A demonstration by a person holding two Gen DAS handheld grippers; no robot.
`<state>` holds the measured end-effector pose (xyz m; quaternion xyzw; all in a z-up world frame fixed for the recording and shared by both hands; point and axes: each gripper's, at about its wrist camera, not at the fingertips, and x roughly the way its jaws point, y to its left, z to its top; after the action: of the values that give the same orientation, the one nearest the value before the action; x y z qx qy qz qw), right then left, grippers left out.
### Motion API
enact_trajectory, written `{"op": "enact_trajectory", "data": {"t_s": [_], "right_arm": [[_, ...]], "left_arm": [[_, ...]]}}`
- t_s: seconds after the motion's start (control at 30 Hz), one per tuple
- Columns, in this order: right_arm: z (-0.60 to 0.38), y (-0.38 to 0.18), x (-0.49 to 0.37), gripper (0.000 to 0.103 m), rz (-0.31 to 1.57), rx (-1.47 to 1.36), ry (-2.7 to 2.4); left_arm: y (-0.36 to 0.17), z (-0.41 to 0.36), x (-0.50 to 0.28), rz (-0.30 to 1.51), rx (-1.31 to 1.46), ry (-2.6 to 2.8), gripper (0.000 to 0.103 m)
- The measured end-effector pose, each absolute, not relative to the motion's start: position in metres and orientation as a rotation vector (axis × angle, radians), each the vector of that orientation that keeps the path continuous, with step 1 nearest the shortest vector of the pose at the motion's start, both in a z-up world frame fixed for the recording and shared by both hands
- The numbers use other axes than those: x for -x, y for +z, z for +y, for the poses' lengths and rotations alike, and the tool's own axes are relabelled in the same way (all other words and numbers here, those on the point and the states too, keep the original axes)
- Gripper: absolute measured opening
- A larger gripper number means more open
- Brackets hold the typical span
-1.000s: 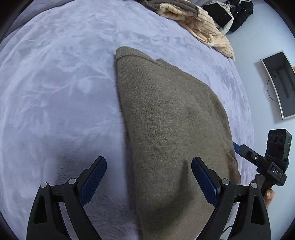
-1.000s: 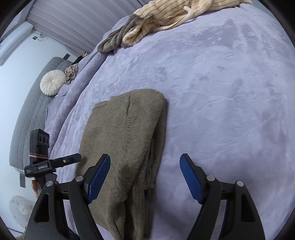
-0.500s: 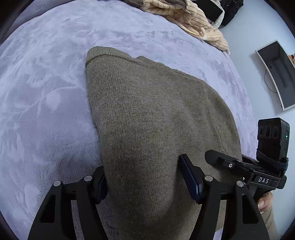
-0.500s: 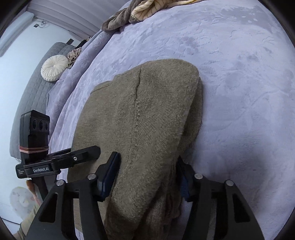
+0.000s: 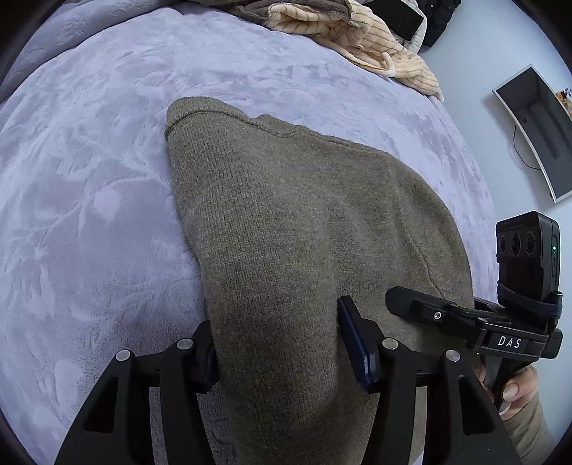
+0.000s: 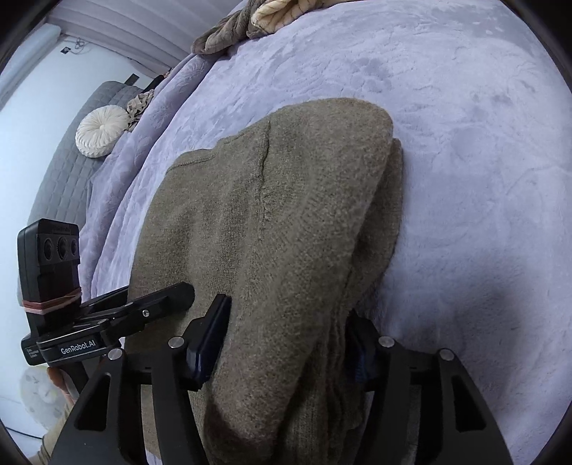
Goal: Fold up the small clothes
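Bed (image 5: pixel 107 179): covered by a lilac plush blanket with an embossed pattern. Lying on it: one olive-brown knitted sweater (image 5: pixel 304 232), folded, near edge; one heap of cream striped and brown-grey clothes (image 5: pixel 357 32) at the far edge; one round cream cushion (image 6: pixel 98 132) toward the grey quilted headboard (image 6: pixel 60 171).

The olive sweater (image 5: pixel 307 250) is coarse, matt knit wool with a fuzzy nap, lying on a plush, velvety lavender blanket (image 5: pixel 89 214) with a faint sheen.
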<state>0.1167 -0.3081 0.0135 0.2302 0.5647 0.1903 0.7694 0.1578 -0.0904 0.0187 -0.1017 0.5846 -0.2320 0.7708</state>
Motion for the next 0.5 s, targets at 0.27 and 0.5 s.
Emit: {"op": "enact_trajectory", "data": {"t_s": [0.27, 0.5], "right_arm": [[-0.304, 0.035, -0.108, 0.043, 1.182, -0.478, 0.424], [-0.3, 0.058, -0.096, 0.042, 1.146, -0.479, 0.406]], "left_arm": [[0.042, -0.097, -0.145, 1.203, 0.138, -0.468, 0.045], [0.065, -0.095, -0.131, 1.177, 0.112, -0.473, 0.044]]}}
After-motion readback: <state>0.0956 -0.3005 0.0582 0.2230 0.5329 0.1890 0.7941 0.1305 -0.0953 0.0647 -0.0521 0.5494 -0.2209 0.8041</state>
